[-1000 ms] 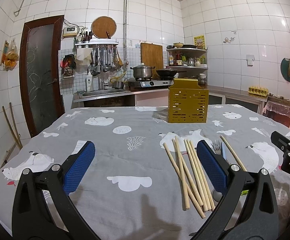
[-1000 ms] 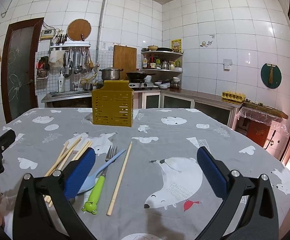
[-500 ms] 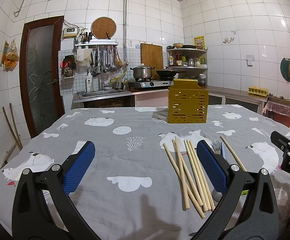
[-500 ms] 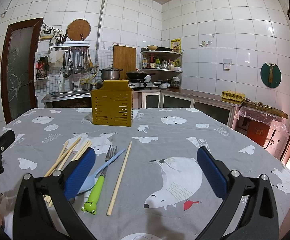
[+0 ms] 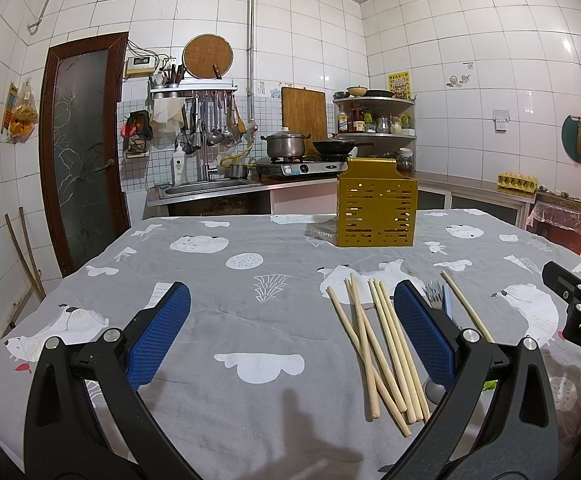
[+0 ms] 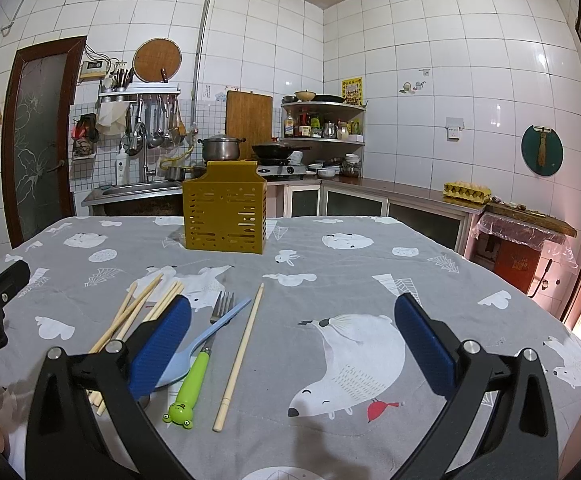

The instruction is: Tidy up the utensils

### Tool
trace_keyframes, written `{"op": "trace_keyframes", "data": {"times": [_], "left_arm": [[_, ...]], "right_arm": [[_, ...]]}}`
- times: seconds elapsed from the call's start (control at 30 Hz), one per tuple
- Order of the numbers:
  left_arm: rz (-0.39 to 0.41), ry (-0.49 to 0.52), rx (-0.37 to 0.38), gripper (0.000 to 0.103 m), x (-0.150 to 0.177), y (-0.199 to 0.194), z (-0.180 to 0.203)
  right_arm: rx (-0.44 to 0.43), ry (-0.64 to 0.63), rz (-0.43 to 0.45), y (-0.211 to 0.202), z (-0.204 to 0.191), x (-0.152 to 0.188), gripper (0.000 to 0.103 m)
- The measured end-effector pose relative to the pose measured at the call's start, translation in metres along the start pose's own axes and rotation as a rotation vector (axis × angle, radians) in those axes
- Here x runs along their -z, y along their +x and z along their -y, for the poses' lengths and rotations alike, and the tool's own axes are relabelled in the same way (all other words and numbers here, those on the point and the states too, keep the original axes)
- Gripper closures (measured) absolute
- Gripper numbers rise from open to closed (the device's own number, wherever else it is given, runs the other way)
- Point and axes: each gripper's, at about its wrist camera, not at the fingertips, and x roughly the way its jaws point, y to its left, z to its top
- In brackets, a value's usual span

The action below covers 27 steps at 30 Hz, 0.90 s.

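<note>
A yellow slotted utensil holder (image 5: 375,213) (image 6: 225,209) stands upright at the far middle of the table. Several wooden chopsticks (image 5: 378,340) (image 6: 138,312) lie loose on the cloth, with one single chopstick (image 6: 239,356) apart to their right. A fork with a green frog handle (image 6: 198,364) and a pale blue spoon (image 6: 206,340) lie between them. My left gripper (image 5: 290,328) hovers open over the cloth, left of the chopsticks. My right gripper (image 6: 292,340) is open too, with the fork and single chopstick just inside its left finger. Neither holds anything.
The table wears a grey cloth with polar bear prints (image 6: 350,356). Behind it run a sink counter (image 5: 210,188), a stove with a pot (image 5: 286,146) and pan, and corner shelves. A brown door (image 5: 78,152) is at the left. The other gripper shows at each view's edge.
</note>
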Motion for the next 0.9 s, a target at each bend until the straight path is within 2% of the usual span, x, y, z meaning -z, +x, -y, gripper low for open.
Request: {"op": "trace_keyframes", "data": {"times": [0.9], "left_arm": [[0.002, 0.0, -0.008, 0.005, -0.0001, -0.0007, -0.0009]], "right_arm": [[0.006, -0.002, 0.005, -0.0023, -0.0008, 0.0015, 0.004]]}}
